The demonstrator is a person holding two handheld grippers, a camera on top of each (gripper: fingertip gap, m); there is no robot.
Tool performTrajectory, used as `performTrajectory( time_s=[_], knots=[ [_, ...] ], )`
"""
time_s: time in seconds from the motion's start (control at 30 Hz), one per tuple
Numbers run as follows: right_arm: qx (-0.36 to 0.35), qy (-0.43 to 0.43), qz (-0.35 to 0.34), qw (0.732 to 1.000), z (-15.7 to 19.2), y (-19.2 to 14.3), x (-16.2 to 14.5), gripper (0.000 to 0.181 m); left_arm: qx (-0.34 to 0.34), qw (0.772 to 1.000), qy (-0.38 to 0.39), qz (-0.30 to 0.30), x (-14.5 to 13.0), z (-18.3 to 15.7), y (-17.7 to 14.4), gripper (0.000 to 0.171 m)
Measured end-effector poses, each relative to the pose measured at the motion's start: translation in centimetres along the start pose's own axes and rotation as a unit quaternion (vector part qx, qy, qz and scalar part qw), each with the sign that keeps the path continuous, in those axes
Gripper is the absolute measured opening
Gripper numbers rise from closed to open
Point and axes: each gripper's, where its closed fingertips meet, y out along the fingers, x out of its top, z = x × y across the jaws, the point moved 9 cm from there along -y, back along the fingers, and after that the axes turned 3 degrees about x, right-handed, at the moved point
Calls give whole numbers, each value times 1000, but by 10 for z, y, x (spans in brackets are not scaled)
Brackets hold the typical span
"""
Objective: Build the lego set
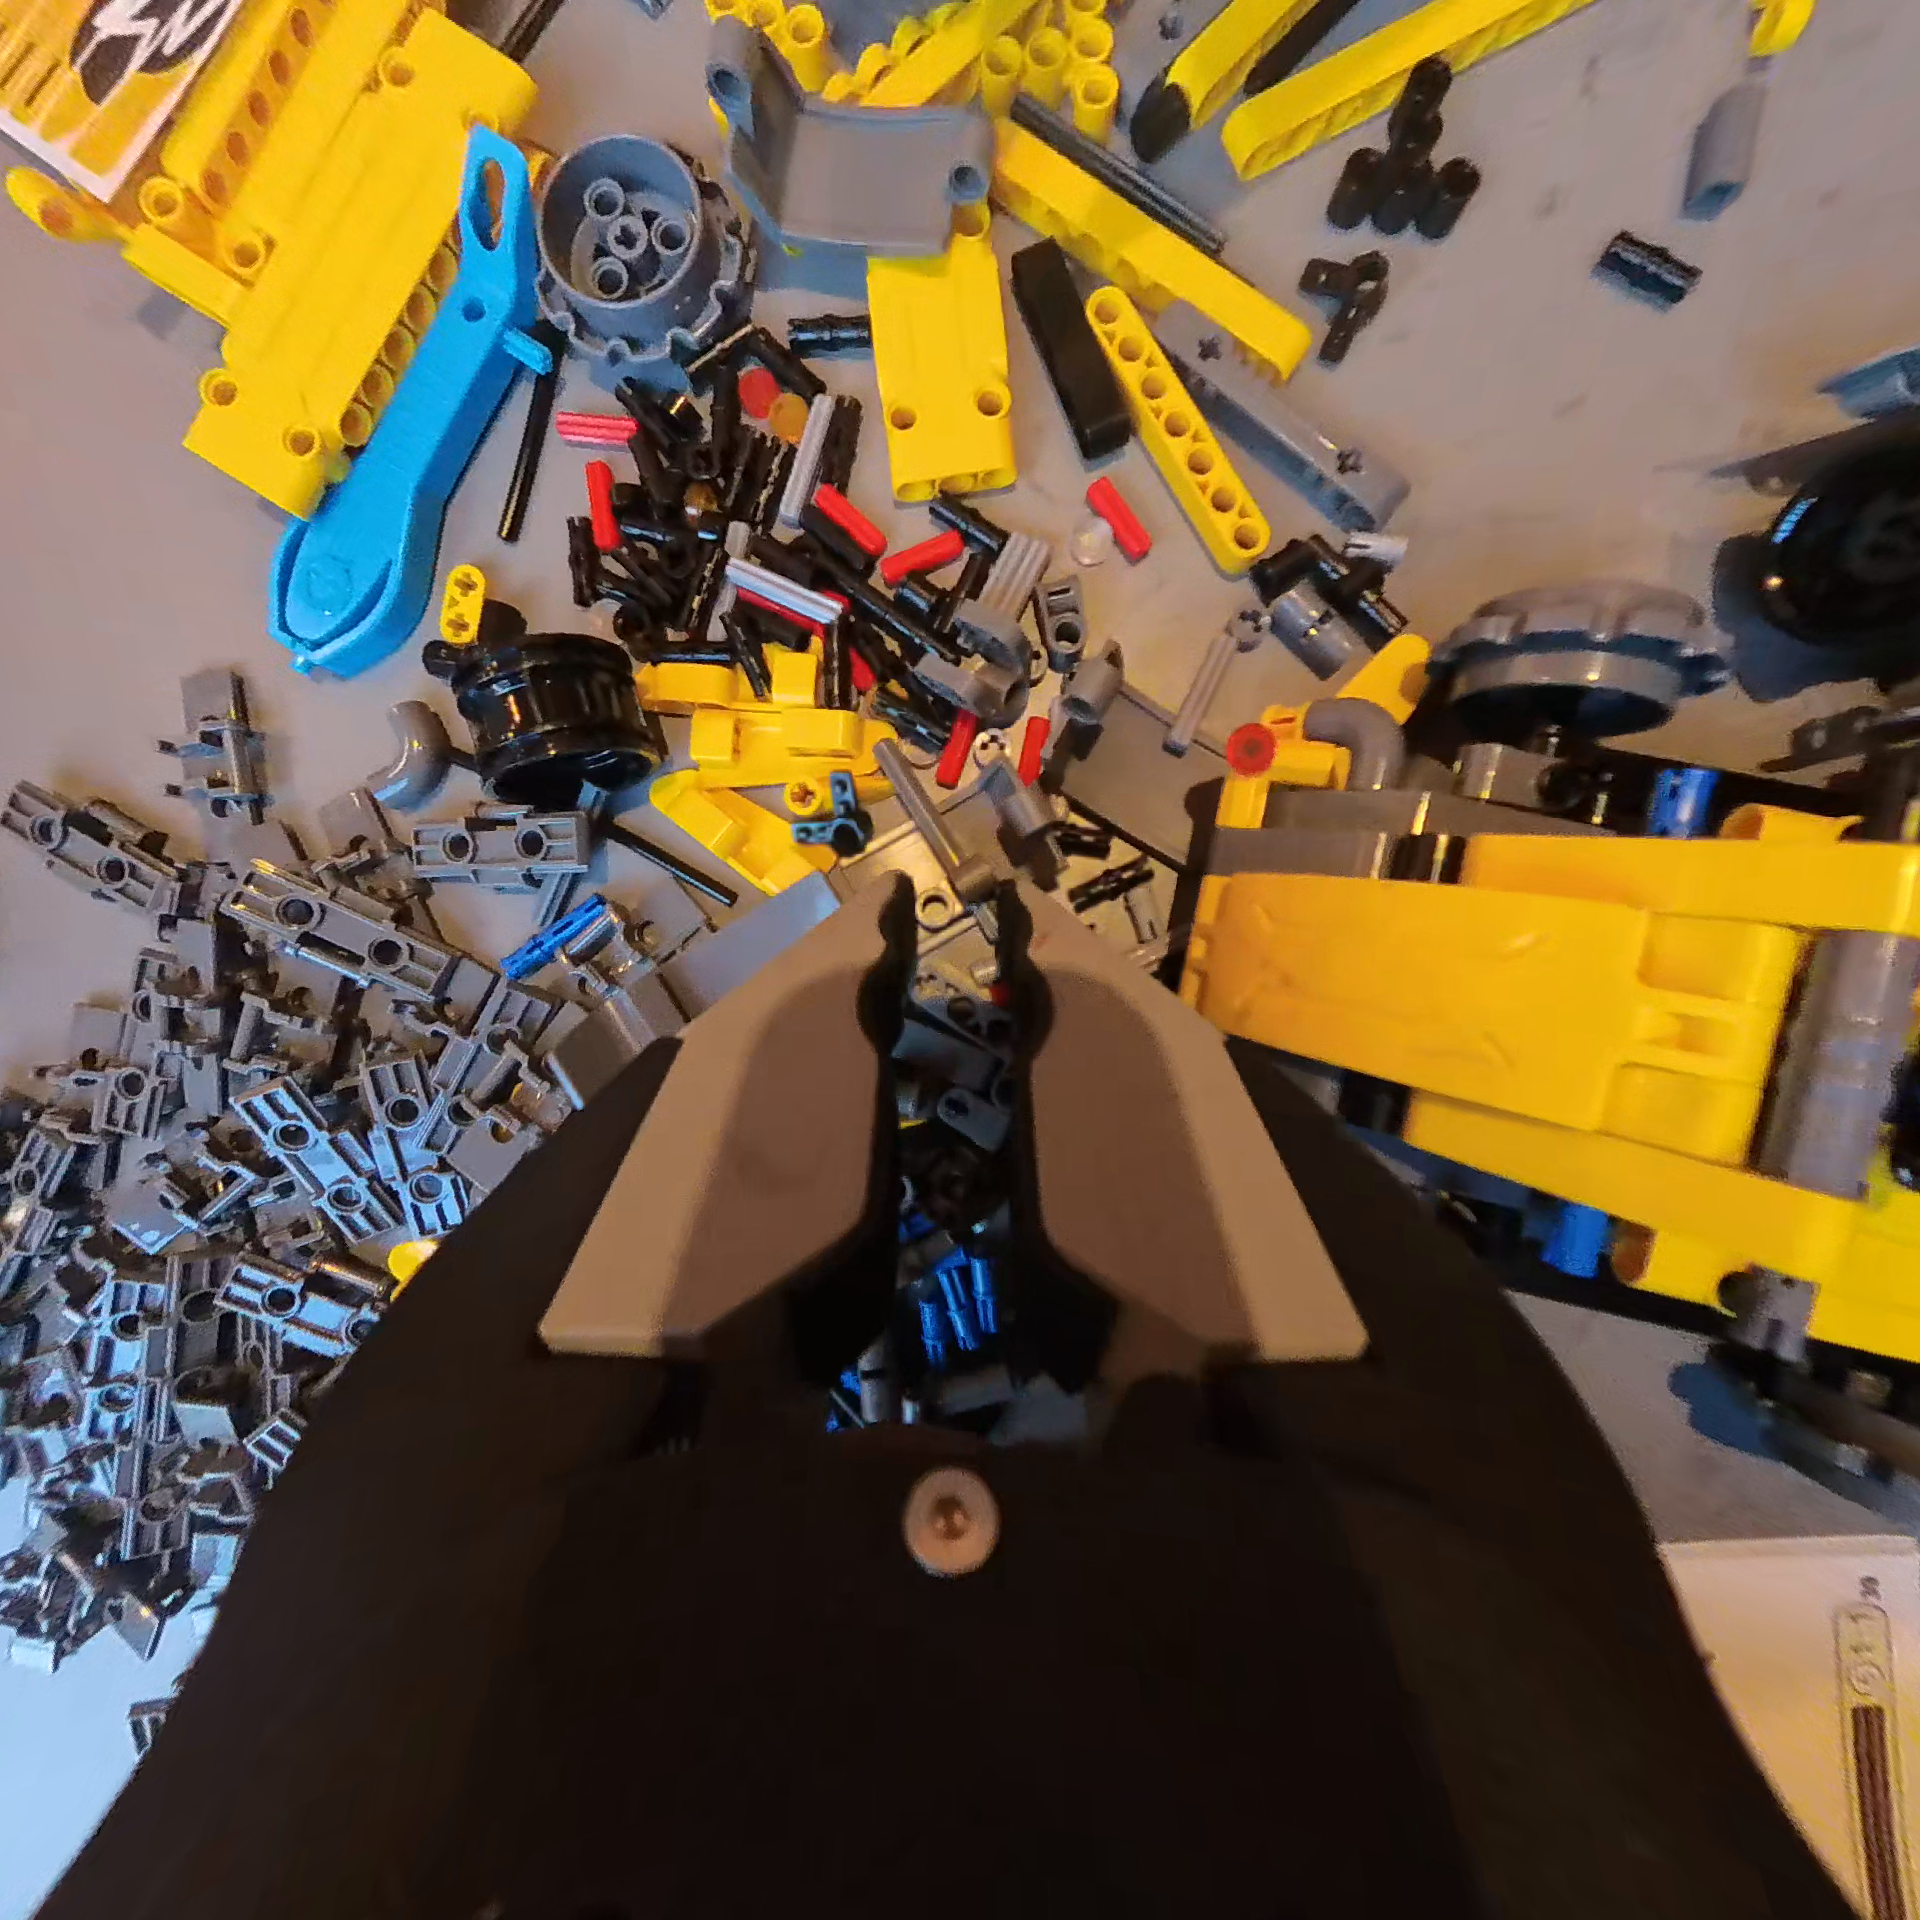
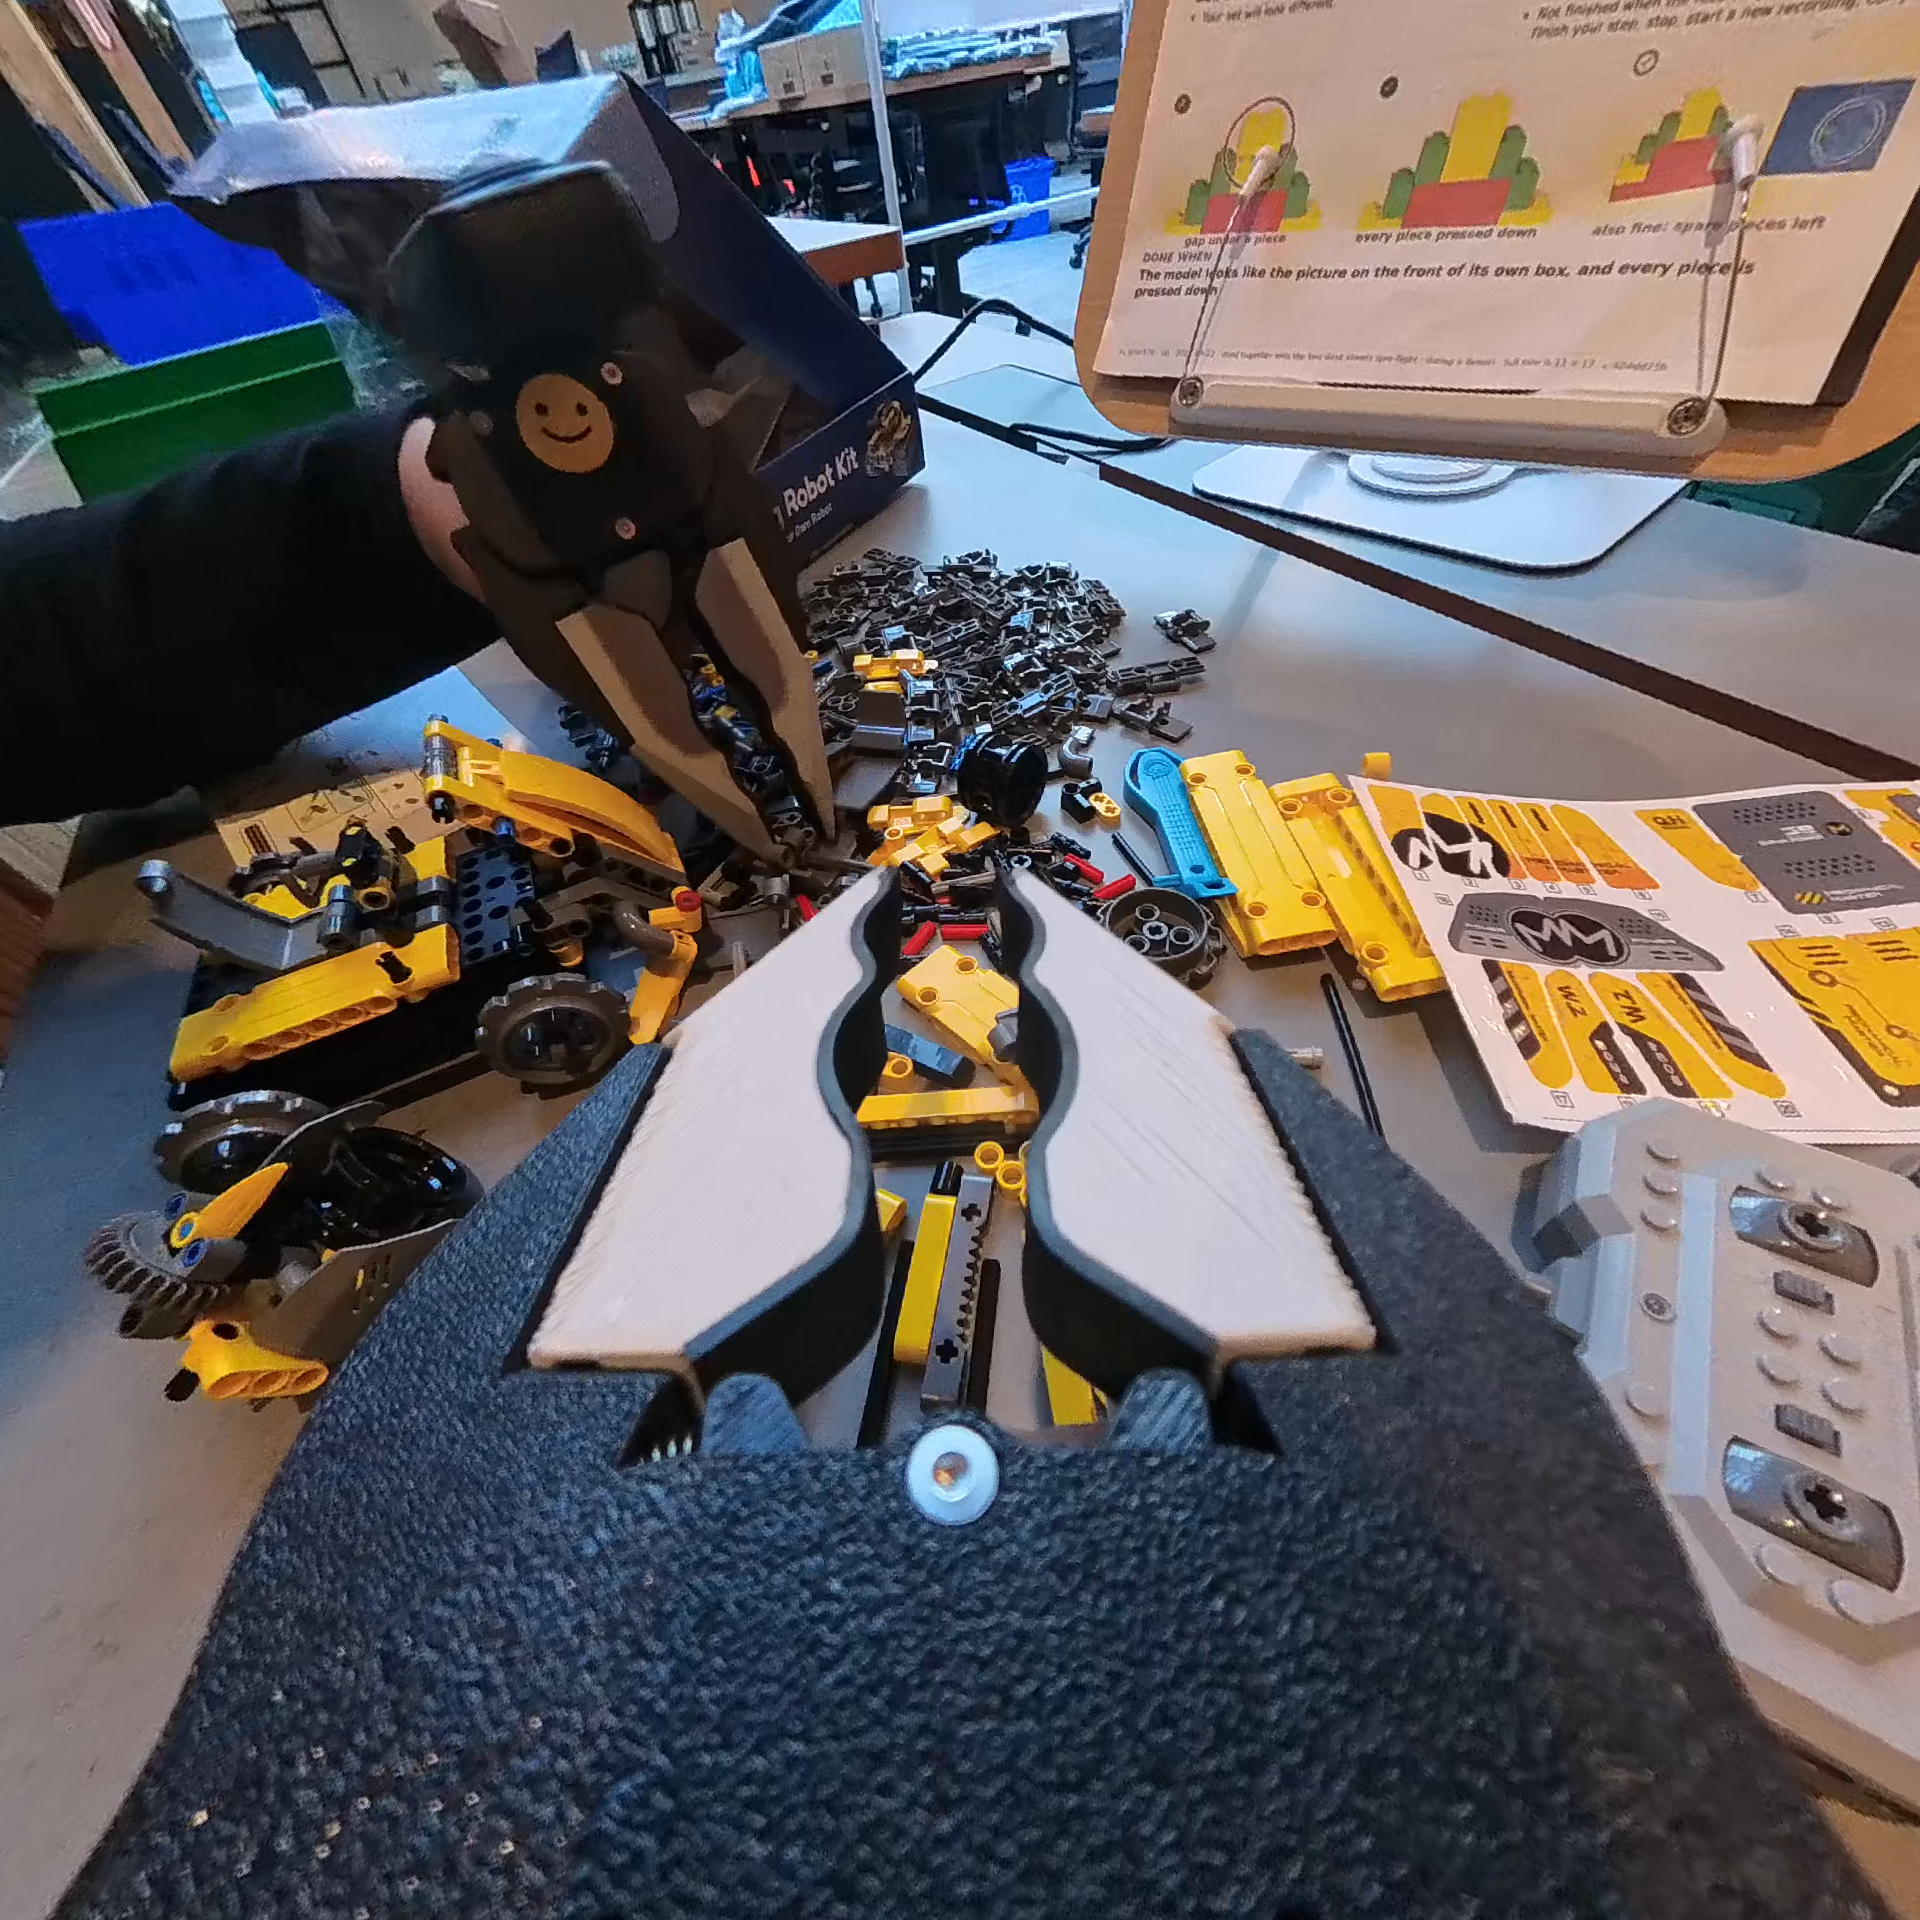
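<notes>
My left gripper (image 1: 953,899) hangs low over a heap of small building-toy parts, its fingers apart. A grey axle with a connector end (image 1: 928,810) lies at its right fingertip (image 1: 1006,914), and the left pad is off it. A grey plate with a hole shows through the gap. In the right wrist view the left gripper (image 2: 810,847) points steeply down beside the half-built yellow vehicle (image 2: 343,935), which also shows in the left wrist view (image 1: 1507,987). My right gripper (image 2: 948,894) is open and empty above black and red pins (image 2: 956,914) and a yellow panel (image 2: 961,987).
A blue tool (image 1: 416,416), a black wheel hub (image 1: 561,707), a heap of grey links (image 1: 208,1091) and yellow beams lie around. A sticker sheet (image 2: 1662,935), a grey block (image 2: 1745,1351), a dark box (image 2: 831,457) and a stand holding a printed sheet (image 2: 1455,208) stand to the right and behind. Across from one pair of fingers to the other is roughly 15 cm.
</notes>
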Motion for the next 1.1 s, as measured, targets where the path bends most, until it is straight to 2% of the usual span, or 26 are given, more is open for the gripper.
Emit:
performTrajectory(
  time_s=[0.13,0.23,0.3,0.4,0.57,0.7,0.87,1.1],
  knots=[
    [5,3,-7,1000,1,-1,2,17,20,1000,3,-11,1,-1,-6,15],
    [22,1,-4,1000,7,3,2,18,67,995,40,-65,8,-5,-21,14],
    [35,-5,7,999,14,11,1,21,105,984,95,-109,17,-15,-32,14],
    [57,-6,16,998,28,25,2,31,158,954,194,-164,34,-37,-45,14],
    [101,-6,3,995,45,31,7,30,185,929,274,-165,58,-65,-47,14],
    [120,-17,-5,993,48,26,9,7,190,922,296,-164,65,-74,-47,14],
    [150,-4,-23,988,51,23,11,4,197,917,304,-166,65,-78,-48,14],
    [155,22,-33,987,47,22,11,4,209,915,291,-187,63,-77,-48,14]
  ],
)
